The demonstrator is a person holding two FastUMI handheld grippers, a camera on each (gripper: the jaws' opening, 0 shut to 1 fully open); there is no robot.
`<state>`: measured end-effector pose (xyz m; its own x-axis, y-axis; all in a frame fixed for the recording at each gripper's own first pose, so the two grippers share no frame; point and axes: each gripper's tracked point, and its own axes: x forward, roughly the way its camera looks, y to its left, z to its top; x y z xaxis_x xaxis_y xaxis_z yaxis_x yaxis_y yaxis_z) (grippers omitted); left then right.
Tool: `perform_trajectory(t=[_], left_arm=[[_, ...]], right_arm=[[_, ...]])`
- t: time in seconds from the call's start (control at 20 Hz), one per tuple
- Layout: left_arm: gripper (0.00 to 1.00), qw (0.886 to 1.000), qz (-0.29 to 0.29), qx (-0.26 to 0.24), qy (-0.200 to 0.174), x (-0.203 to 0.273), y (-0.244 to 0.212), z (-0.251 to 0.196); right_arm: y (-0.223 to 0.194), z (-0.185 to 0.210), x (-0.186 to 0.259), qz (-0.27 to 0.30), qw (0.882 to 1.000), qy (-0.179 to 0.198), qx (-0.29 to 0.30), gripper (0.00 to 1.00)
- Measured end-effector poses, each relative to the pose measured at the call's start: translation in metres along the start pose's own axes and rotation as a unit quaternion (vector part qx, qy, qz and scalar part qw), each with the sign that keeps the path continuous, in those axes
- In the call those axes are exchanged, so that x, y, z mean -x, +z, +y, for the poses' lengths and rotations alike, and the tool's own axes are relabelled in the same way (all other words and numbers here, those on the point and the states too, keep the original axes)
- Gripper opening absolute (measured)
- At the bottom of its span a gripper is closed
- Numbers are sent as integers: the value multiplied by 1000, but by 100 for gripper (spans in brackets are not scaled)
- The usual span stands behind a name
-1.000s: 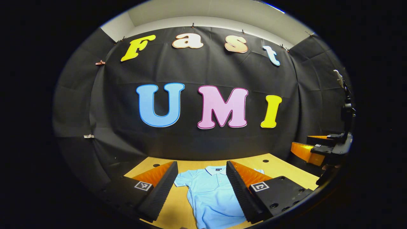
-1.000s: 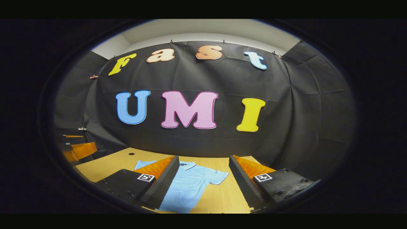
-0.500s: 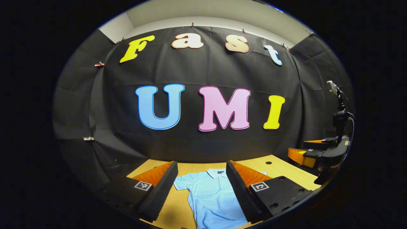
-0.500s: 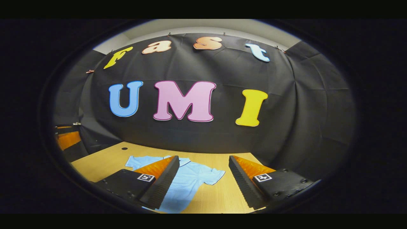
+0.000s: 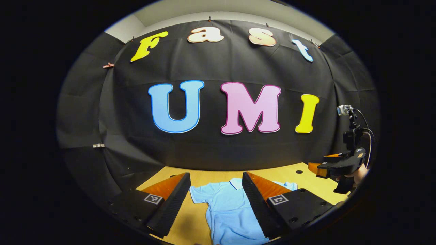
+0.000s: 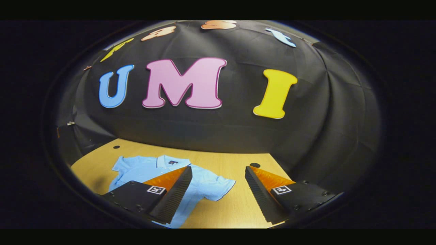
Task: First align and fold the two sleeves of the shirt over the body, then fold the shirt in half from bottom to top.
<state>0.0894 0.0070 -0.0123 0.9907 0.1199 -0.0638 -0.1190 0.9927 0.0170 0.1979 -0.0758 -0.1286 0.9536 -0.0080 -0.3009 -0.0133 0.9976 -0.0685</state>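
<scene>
Both jaws wide above shirt (image 6: 204,185)

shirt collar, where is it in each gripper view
Left gripper view: the collar sits low centre, just left of this gripper's right-hand finger.
Right gripper view: the collar lies lower left, above this gripper's left-hand finger.
Shared landmark: the round hole in the table past the shirt's sleeve.

text: none legible | shirt (image 6: 143,170) neck tag: unreadable
</scene>
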Motion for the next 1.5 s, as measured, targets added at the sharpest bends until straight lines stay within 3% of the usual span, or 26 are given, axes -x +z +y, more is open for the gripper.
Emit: perform_trajectory(t=[0.25, 0.7, 1.1, 1.25, 1.4, 1.5], left_arm=[[97, 999, 31, 9, 29, -23, -16, 10], [97, 994, 82, 6, 69, -38, -51, 24], [97, 991, 112, 24, 73, -43, -72, 27], [97, 991, 113, 21, 69, -40, -75, 25], [96, 989, 122, 42, 73, -36, -86, 33], [97, 987, 126, 62, 79, -32, -91, 40]], right_arm=[[-44, -13, -63, 61, 998, -2, -10, 97], [-146, -26, -147, 185, 983, 6, -19, 98], [-194, -25, -179, 247, 967, 8, -61, 97], [-192, -23, -181, 241, 969, 11, -55, 94], [-192, -15, -180, 249, 966, 16, -62, 36], [-190, -13, -179, 252, 965, 11, -73, 23]])
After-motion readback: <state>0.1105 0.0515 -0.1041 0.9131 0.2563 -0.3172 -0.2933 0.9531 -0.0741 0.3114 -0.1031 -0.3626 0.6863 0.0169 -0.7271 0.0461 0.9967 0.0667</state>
